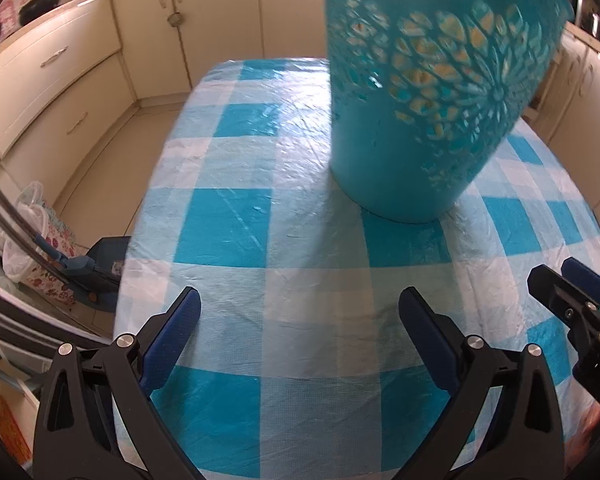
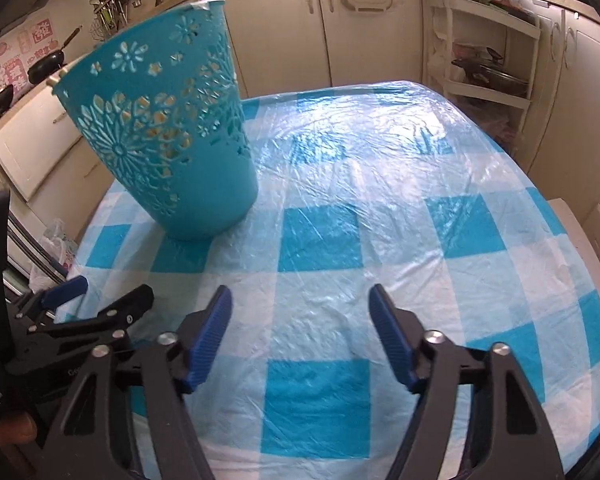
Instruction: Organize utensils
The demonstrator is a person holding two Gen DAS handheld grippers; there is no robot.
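Note:
A tall teal plastic basket [image 1: 424, 92] with cut-out flower patterns stands upright on the blue and white checked tablecloth [image 1: 268, 240]; it shows again in the right wrist view as the basket [image 2: 168, 136] at the left. My left gripper [image 1: 300, 304] hovers open over the cloth, short of the basket, with nothing between its fingers. My right gripper [image 2: 300, 304] is also open and empty above the cloth [image 2: 360, 240]. The two grippers sit side by side: the right gripper [image 1: 568, 280] appears at the left view's right edge, the left gripper [image 2: 104, 292] at the right view's left edge. No utensils are visible.
Cream kitchen cabinets [image 1: 220, 20] surround the table. A dark pan [image 1: 40, 2] sits on the counter at the left. A white shelf rack [image 2: 488, 48] holding a pan stands beyond the table at the right. Bags [image 1: 36, 240] lie on the floor at the left.

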